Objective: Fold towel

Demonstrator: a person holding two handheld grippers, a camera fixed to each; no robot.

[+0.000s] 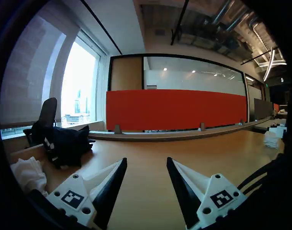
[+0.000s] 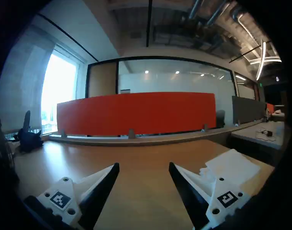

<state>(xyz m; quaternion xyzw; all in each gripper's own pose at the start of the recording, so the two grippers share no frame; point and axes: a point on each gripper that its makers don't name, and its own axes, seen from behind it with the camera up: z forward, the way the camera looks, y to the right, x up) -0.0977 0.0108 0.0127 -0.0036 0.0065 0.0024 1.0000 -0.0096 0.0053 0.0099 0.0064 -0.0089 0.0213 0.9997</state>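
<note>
Fabric first: the crumpled white towel point(image 1: 29, 174) lies in a loose heap at about eight o'clock in the left gripper view, on the near left edge of the wooden tabletop point(image 1: 146, 199). It is off to the side of the left tool point(image 1: 146, 159) and not between its fingers. The heap is bunched, so no long axis or free edge can be made out. Just beyond it, at about nine o'clock, a black bag point(image 1: 65, 145) sits close enough that the two look to touch or nearly so. The left tool is spread wide, holds nothing, and points at twelve o'clock toward the red divider point(image 1: 176, 109) across bare wood. The right tool point(image 2: 144, 164) is likewise spread wide and holds nothing. In the right gripper view a neat white stack point(image 2: 232, 165) sits at four o'clock, just beside that tool's outer finger. It looks already folded, and the small white pile point(image 1: 274, 138) at three o'clock in the left gripper view is probably the same one. The left tool seems the nearer to the unfolded towel, so the coming move likely calls for swinging it toward eight o'clock, keeping clear of the bag, to bring the towel onto the open wood between the tools.
</note>
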